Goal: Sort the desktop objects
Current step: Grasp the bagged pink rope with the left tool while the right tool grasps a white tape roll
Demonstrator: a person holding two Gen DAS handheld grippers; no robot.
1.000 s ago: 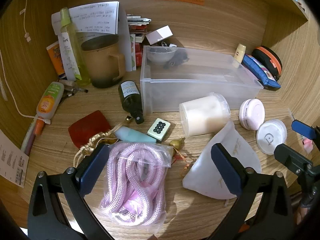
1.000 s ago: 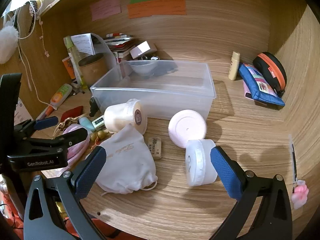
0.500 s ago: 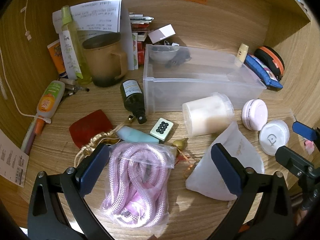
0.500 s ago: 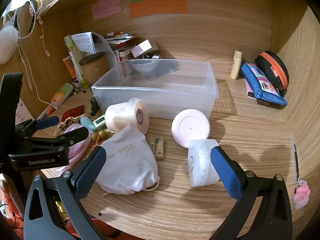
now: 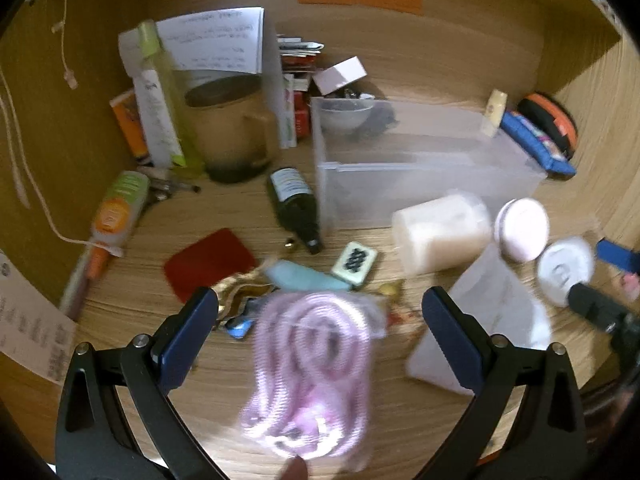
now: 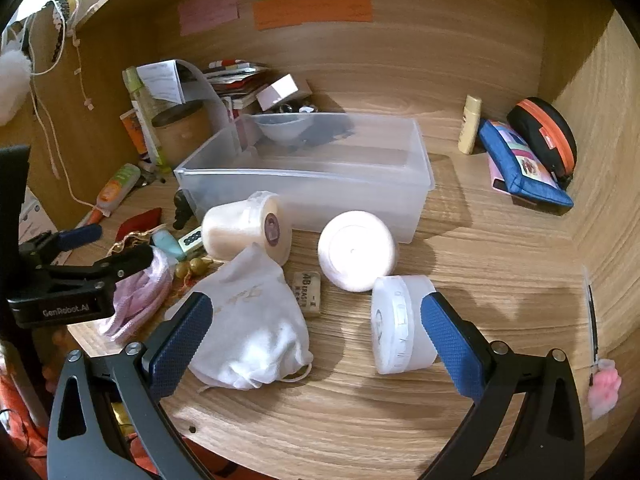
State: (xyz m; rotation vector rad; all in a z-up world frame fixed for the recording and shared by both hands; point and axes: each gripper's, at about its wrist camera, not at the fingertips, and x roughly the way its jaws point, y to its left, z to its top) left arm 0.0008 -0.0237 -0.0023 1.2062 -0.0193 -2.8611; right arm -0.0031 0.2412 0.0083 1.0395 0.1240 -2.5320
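Left gripper: the left gripper (image 5: 318, 344) has its two blue pads spread wide apart, with nothing pinched between them.
What changed: half a second ago the left view was sharp; now it is all blurry, so the left gripper is moving fast. It has dropped lower and closer over the bag.
Rope bag: the clear plastic bag of pink rope (image 5: 310, 372) lies on the wooden desk (image 6: 480, 264), right between the open pads. It looks bigger in the left view than a second ago.
What this means: I think the left gripper is going for the pink rope bag first. The pads have not closed on it yet.
Right gripper: the right gripper (image 6: 316, 344) has its pads spread wide too and holds nothing. It has hardly moved, only a little nearer.
Near the right gripper: the round white plastic jar lying on its side (image 6: 400, 324) is just inside the right pad, and the soft white cloth pouch (image 6: 252, 328) is by the left pad.
Box: the big see-through plastic box (image 6: 320, 184) sits at the back of the desk with a small clear bowl (image 6: 284, 128) in its far corner. It seems like the place for things to go.
How far along: the sorting looks barely started, because many small things lie in front of the box.
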